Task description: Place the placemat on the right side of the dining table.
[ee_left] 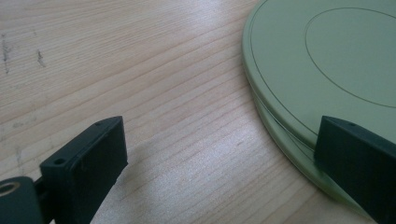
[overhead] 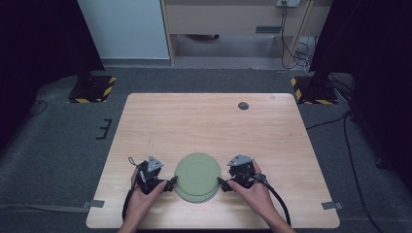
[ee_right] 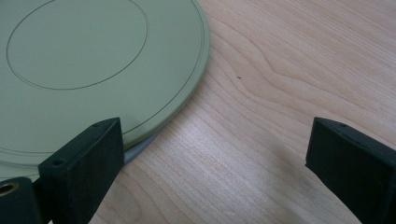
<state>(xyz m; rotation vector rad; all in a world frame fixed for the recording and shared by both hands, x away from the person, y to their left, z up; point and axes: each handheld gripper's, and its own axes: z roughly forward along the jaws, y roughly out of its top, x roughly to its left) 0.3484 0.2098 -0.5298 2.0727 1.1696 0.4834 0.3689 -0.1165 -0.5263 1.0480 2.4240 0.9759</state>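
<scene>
A stack of green plates (overhead: 197, 175) sits at the wooden table's (overhead: 218, 126) six o'clock edge. Left gripper (overhead: 171, 183) at nine o'clock and right gripper (overhead: 222, 184) at three o'clock, both spread wide, flank it. Approach step; next, probably closing on the top rim.

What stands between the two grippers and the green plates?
Nothing visible does. The left gripper and the right gripper flank the stack of green plates, jaws open, with only bare table beside the rims.
</scene>
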